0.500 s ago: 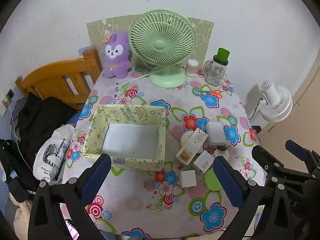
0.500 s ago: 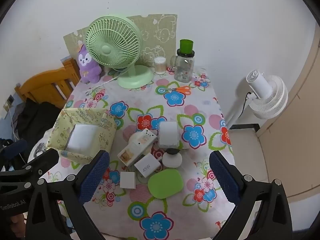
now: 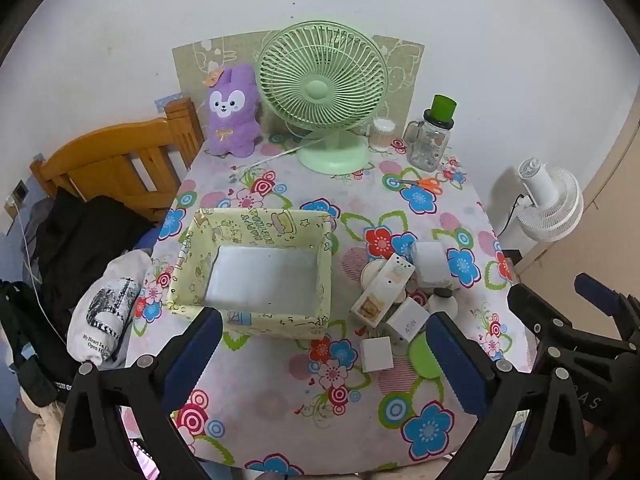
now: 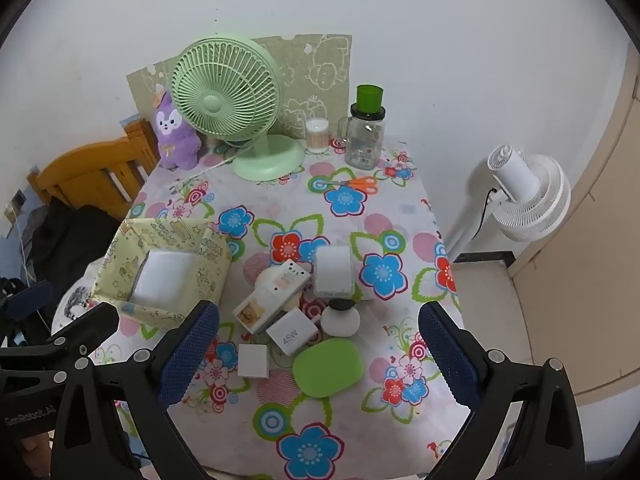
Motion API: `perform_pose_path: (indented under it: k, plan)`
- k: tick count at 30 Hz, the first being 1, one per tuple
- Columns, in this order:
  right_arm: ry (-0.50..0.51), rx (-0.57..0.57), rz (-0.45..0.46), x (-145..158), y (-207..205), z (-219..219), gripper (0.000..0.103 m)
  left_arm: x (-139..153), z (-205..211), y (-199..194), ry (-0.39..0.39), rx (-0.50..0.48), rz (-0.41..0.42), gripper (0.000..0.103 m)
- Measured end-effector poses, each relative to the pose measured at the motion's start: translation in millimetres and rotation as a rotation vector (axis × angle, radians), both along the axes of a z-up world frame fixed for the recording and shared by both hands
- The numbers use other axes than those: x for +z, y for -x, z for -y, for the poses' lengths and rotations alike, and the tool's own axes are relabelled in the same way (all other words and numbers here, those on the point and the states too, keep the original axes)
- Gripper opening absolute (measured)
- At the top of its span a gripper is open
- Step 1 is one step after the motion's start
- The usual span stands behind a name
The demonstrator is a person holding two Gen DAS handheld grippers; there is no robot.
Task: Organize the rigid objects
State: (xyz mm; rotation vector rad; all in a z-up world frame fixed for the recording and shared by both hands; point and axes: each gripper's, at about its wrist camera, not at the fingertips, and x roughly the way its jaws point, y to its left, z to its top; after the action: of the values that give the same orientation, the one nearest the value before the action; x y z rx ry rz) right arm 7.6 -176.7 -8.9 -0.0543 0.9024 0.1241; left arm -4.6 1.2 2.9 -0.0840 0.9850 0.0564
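A yellow patterned storage box [image 3: 256, 268] stands open and empty on the floral table; it also shows in the right wrist view [image 4: 168, 268]. To its right lies a cluster of small items: a long white box [image 4: 272, 296], a white 45W charger [image 4: 289, 337], a small white cube [image 4: 253, 361], a green oval case [image 4: 328, 367], a clear plastic container [image 4: 333, 270] and a round white bottle [image 4: 341, 318]. My left gripper [image 3: 320, 356] is open and empty above the table's front edge. My right gripper [image 4: 318, 356] is open and empty above the cluster.
A green desk fan [image 3: 324, 92], purple plush toy [image 3: 232, 112], glass jar with green lid [image 3: 430, 136], cotton swab cup [image 3: 382, 134] and orange scissors [image 3: 424, 184] stand at the back. A wooden headboard [image 3: 116, 164] and clothes are left; a white floor fan [image 3: 548, 208] is right.
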Motion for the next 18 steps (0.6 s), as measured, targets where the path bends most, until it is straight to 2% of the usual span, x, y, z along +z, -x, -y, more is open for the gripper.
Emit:
perform_pose_path:
  k: [18]
  plan:
    - [-0.001,-0.004,0.006,0.4,1.4,3.2,0.101,4.3,4.9,2.4,-0.028,-0.010,0.026,0.102]
